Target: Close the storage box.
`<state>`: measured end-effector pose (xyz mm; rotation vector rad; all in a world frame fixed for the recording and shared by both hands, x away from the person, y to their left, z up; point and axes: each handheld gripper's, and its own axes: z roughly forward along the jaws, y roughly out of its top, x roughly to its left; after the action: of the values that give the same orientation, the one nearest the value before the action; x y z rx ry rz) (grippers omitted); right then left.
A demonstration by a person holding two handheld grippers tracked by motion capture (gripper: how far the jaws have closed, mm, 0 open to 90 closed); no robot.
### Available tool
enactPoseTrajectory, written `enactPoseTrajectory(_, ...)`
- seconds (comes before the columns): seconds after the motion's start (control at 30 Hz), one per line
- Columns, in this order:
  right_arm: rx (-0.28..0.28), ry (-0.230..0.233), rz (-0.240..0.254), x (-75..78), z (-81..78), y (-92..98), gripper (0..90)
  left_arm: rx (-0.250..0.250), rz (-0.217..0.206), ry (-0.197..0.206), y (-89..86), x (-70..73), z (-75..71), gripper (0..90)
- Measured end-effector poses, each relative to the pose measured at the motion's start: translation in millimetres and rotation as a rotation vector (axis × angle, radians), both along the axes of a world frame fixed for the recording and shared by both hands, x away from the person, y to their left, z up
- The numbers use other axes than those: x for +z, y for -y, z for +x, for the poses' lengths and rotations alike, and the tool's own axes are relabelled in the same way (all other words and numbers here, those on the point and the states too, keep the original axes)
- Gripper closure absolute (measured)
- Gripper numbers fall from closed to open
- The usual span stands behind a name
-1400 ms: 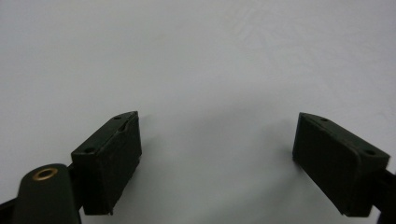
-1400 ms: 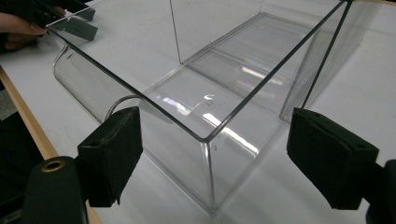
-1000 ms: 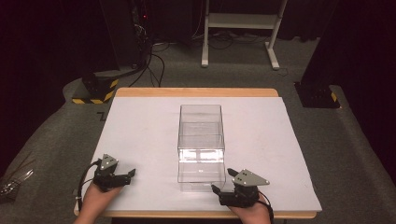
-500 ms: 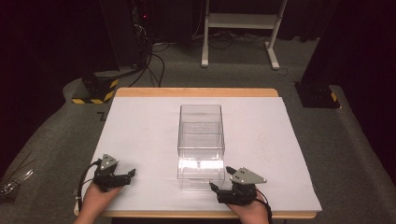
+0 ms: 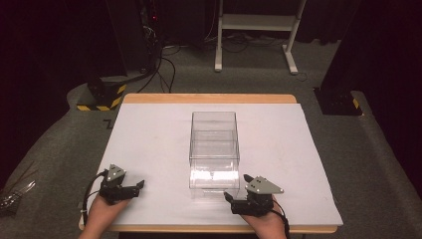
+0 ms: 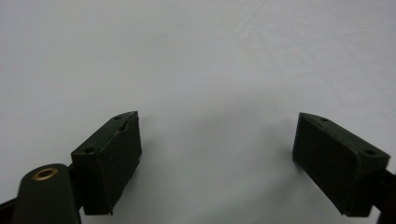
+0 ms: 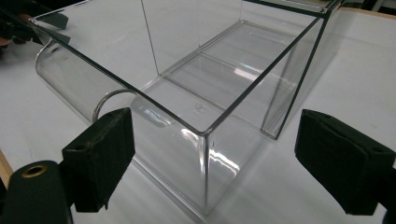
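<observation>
While both of our grippers rest near the bottom edge of the high view, the clear plastic box stands in the middle of the white table sheet, its long axis running away from us toward the top of the frame. Our right gripper sits at lower centre-right, just beside the box's near right corner, and its tips point left toward that rounded front end. Our left gripper lies at lower left, well apart from the box, with bare sheet between them.

In the right gripper view our right gripper has its jaws spread wide and holding nothing; the near corner of the clear plastic box stands between and just beyond them, one vertical edge almost on the centre line. A curved handle cut-out shows in the front wall at middle left of that frame.

In the left gripper view our left gripper is likewise spread and empty over plain white sheet.

We judge the right hand the nearer one, so the coming move turns on this: the box lies directly ahead of the right jaws, and its front wall would have to line up between them for a grip.
</observation>
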<state>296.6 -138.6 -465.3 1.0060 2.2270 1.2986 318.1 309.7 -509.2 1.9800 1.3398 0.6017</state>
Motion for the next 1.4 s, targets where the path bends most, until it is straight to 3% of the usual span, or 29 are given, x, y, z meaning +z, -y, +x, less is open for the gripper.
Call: enactPoseTrajectory(1.4, -0.014, -0.002, -0.008, -5.7, 29.7, -1.5, 12.0, -0.003, 0.002, -0.001, 0.0, 0.1, -0.1, 15.8)
